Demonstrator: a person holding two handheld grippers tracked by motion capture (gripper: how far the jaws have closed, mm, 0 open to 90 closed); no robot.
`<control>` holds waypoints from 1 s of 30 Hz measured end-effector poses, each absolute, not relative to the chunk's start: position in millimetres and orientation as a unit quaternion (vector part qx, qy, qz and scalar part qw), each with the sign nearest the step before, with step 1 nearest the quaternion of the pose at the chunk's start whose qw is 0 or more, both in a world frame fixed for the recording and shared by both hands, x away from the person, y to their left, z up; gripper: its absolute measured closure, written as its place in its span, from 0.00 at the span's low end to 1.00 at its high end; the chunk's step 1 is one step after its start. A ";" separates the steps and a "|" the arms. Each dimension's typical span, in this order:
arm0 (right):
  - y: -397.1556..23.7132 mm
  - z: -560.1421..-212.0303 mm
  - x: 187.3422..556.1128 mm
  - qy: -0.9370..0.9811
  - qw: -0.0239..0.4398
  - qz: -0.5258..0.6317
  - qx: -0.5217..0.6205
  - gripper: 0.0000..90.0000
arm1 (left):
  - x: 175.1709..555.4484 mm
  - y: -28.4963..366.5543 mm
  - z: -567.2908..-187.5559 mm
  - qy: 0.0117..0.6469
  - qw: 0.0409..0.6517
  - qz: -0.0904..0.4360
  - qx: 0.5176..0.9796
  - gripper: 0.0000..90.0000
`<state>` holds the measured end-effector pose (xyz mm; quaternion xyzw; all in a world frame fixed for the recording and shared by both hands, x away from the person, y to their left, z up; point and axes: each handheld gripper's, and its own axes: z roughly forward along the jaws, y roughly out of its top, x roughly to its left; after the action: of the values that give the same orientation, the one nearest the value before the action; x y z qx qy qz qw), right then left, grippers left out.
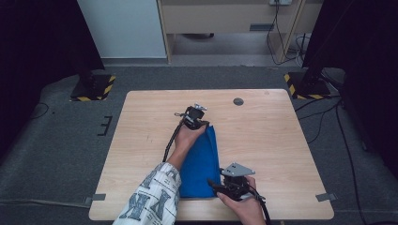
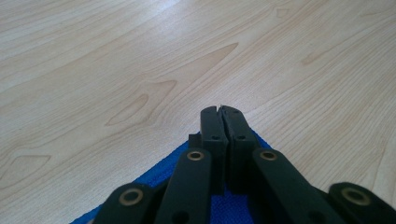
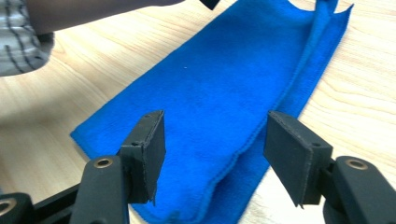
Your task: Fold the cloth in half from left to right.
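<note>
A blue cloth (image 1: 202,161) lies folded lengthwise on the wooden table (image 1: 263,140), its doubled edge (image 3: 275,116) running along one side. At its far end my left gripper (image 1: 195,117) is shut, its jaws pressed together right at the cloth's far corner (image 2: 163,172), low on the table. The right gripper (image 1: 217,186) hovers at the cloth's near end, open. Its two pads (image 3: 152,149) stand well apart with the cloth (image 3: 219,93) below and between them, and neither pad touches the fabric.
A person's patterned sleeve (image 1: 150,199) and forearm cross the table's front left. A small round grey disc (image 1: 238,101) sits near the far edge. Black stands with yellow-striped bases (image 1: 93,88) flank the table on the floor. Bare wood (image 2: 140,60) stretches beyond the cloth.
</note>
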<state>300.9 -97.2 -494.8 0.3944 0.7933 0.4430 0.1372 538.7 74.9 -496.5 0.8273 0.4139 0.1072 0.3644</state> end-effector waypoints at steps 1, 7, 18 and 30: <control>-97.5 -495.0 302.0 0.794 0.138 0.441 0.394 0.43 | 538.9 74.9 -496.8 0.414 0.364 0.106 0.827 0.98; -99.8 -497.6 305.2 0.795 0.139 0.435 0.400 0.42 | 539.5 73.9 -499.6 0.416 0.366 0.105 0.826 0.96; -106.5 -497.1 324.1 0.789 0.130 0.444 0.403 0.34 | 541.5 75.6 -506.4 0.411 0.387 0.105 0.819 0.64; -111.1 -506.2 360.8 0.792 0.118 0.444 0.401 0.22 | 536.4 89.6 -491.7 0.390 0.438 0.099 0.804 0.26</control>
<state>360.8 -111.1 -506.2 0.4015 0.7924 0.4436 0.1184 536.4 89.6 -491.7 0.8040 0.3896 0.0994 0.4381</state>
